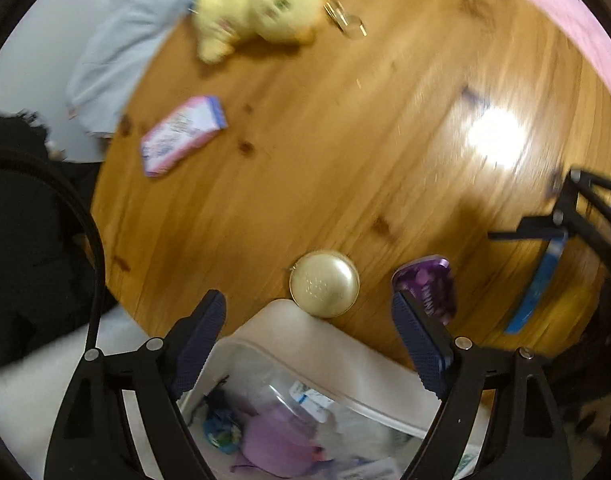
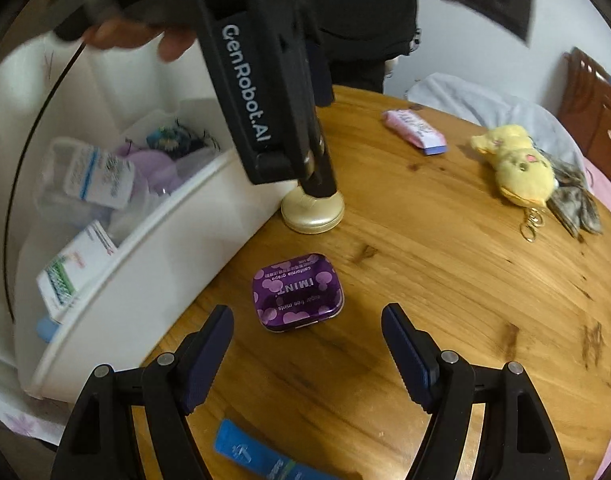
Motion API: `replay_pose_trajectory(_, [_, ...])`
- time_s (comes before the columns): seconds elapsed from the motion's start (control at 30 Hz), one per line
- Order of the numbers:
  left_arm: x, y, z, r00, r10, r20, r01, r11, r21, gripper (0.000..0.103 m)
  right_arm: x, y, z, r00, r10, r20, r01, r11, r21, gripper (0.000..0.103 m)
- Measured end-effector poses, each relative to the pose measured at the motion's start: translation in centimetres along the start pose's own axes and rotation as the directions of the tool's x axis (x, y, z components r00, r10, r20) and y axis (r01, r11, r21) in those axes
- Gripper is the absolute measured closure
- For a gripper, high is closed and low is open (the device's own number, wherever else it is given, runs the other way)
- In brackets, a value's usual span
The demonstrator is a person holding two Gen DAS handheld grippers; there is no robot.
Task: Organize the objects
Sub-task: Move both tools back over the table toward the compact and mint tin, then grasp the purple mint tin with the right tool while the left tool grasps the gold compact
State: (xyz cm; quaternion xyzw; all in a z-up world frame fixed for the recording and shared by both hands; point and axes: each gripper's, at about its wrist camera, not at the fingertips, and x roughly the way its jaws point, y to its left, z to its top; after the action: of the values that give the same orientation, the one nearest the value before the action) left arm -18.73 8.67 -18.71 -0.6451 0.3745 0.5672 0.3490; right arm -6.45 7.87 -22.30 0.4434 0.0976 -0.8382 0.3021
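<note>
**Both grippers spread wide over the round pine table**

The left gripper (image 1: 309, 336) hangs with its ribbed fingers wide apart and empty, above the white plastic bin (image 2: 145, 276) and the glossy gold round case (image 1: 324, 283) touching the bin's corner. The right gripper (image 2: 307, 344) gapes empty too, just short of the rounded purple mint tin (image 2: 298, 293). A flat blue packet (image 2: 257, 456) lies under it; the fuzzy yellow plush (image 2: 517, 168) sits well apart.

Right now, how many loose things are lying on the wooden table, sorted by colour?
Purple: 1, mint tin
Gold: 1, round case
Pink: 1, packet
Yellow: 1, plush toy
Blue: 1, flat packet
Grey: 1, patterned cloth
Total: 6
</note>
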Motion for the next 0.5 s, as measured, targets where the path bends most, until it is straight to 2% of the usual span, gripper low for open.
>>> replay_pose_trajectory(0.17, [2.8,-0.4,0.0,0.995,-0.018,-0.096,0.027,0.996,0.088,0.016,1.5,0.7,0.2,1.000,-0.021,-0.012,0.020,0.998,-0.051,0.026])
replay_pose_trajectory(0.33, [4.1,-0.8,-0.2,0.990,-0.050,-0.129,0.066,0.990,0.125,0.016,2.9,1.3,0.4,0.999,-0.037,-0.018,0.036,0.996,-0.087,0.026])
replay_pose_trajectory(0.5, [5.7,-1.2,-0.2,0.985,-0.051,-0.163,0.075,0.988,0.139,0.016,3.9,1.7,0.5,0.998,-0.055,-0.032,0.051,0.993,-0.111,0.026])
